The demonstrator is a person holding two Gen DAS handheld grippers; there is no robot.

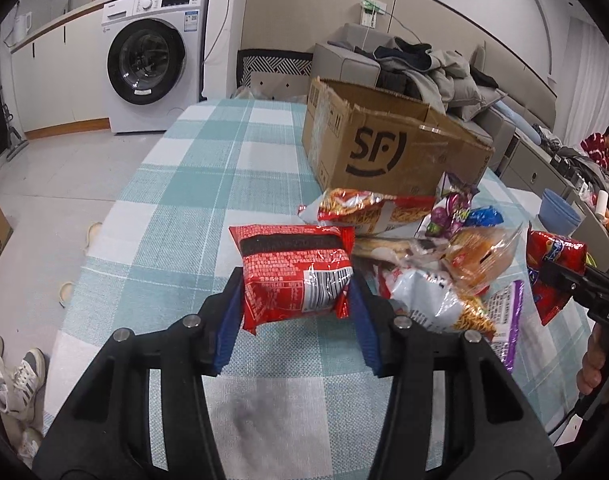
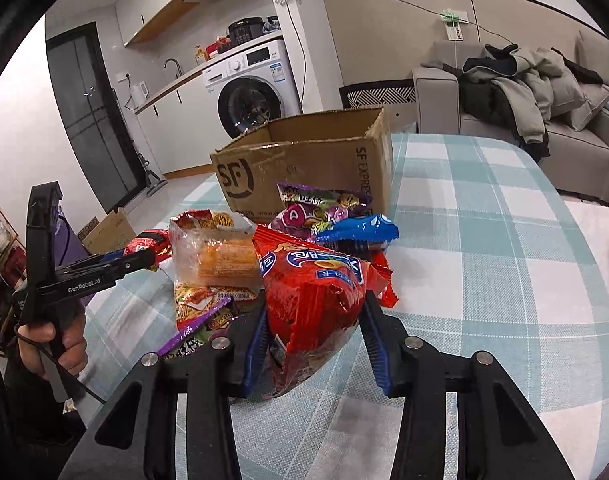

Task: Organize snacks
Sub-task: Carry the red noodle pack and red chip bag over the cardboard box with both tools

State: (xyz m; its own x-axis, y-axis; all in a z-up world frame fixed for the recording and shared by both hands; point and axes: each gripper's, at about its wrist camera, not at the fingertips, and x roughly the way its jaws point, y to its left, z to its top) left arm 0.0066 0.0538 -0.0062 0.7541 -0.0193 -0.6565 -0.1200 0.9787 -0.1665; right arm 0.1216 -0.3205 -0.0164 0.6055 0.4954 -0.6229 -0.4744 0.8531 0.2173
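My left gripper (image 1: pixel 295 286) is shut on a red noodle packet (image 1: pixel 294 272), held above the checked tablecloth (image 1: pixel 184 200). My right gripper (image 2: pixel 314 314) is shut on a red crisp bag (image 2: pixel 312 304), which also shows at the right of the left wrist view (image 1: pixel 552 272). A pile of snacks lies between them: a clear bag of orange cakes (image 2: pixel 220 260), a noodle-snack bag (image 1: pixel 368 206), a purple candy bag (image 2: pixel 320 210) and a blue packet (image 2: pixel 360 228). An open SF cardboard box (image 1: pixel 384 144) stands behind the pile.
A washing machine (image 1: pixel 156 60) stands beyond the table's far end. A sofa with heaped clothes (image 2: pixel 524 92) is at the back right. Shoes (image 1: pixel 20 376) lie on the floor left of the table. A blue bowl (image 1: pixel 558 210) sits on a side unit.
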